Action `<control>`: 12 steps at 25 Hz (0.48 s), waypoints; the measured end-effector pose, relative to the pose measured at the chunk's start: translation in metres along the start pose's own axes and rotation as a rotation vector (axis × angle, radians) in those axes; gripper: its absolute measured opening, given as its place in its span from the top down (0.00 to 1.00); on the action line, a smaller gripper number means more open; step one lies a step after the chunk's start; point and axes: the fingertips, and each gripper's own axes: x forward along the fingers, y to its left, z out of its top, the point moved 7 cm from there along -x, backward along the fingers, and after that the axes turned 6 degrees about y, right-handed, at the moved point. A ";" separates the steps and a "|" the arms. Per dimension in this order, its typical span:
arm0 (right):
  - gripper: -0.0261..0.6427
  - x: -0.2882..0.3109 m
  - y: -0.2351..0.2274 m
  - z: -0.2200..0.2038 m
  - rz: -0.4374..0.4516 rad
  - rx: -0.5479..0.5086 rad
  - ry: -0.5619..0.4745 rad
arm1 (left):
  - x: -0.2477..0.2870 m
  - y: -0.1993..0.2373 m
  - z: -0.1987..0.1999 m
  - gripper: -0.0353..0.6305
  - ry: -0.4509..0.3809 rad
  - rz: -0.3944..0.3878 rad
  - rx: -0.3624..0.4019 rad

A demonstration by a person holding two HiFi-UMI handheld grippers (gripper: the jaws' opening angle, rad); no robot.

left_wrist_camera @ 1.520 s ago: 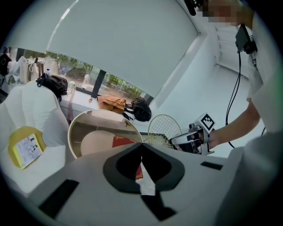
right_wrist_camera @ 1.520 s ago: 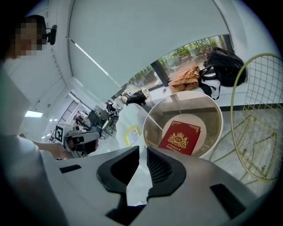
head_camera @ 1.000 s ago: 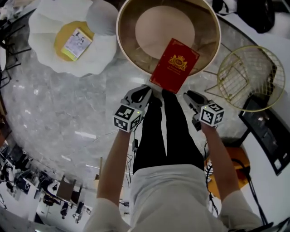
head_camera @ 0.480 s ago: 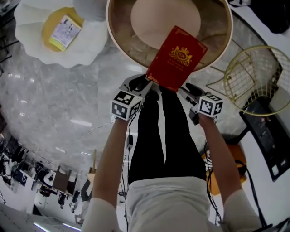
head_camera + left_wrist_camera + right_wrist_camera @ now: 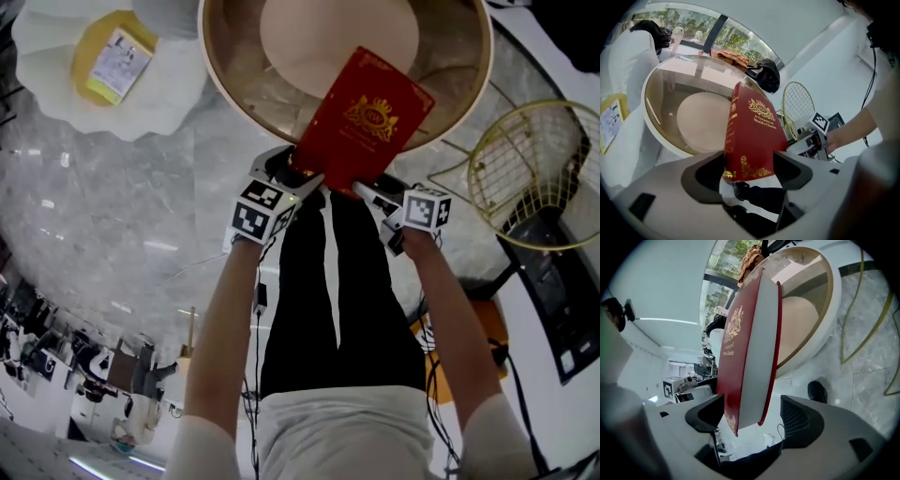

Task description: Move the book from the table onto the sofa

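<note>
Delivery looks nearly done: left claw (image 5: pixel 750 165) and right claw (image 5: pixel 752 417) have just sprung wide, red book (image 5: pixel 370 112) loose between their jaws, tipped over the round sofa's (image 5: pixel 234 66) near rim; only settling onto the cushion (image 5: pixel 319 37) remains. Forearms (image 5: pixel 220 328) stretch forward side by side, claws angled down.
</note>
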 end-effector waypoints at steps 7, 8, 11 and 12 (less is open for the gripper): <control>0.40 0.021 -0.006 0.001 0.116 0.075 0.023 | 0.011 -0.003 -0.005 0.47 0.024 0.002 0.034; 0.40 0.022 -0.005 0.001 0.129 0.075 0.029 | 0.013 -0.005 -0.007 0.47 0.034 -0.006 0.034; 0.40 0.024 -0.006 0.001 0.132 0.060 0.047 | 0.018 -0.011 -0.011 0.47 0.047 -0.017 0.033; 0.40 0.023 -0.006 0.000 0.129 0.055 0.054 | 0.019 -0.011 -0.011 0.47 0.041 -0.016 0.025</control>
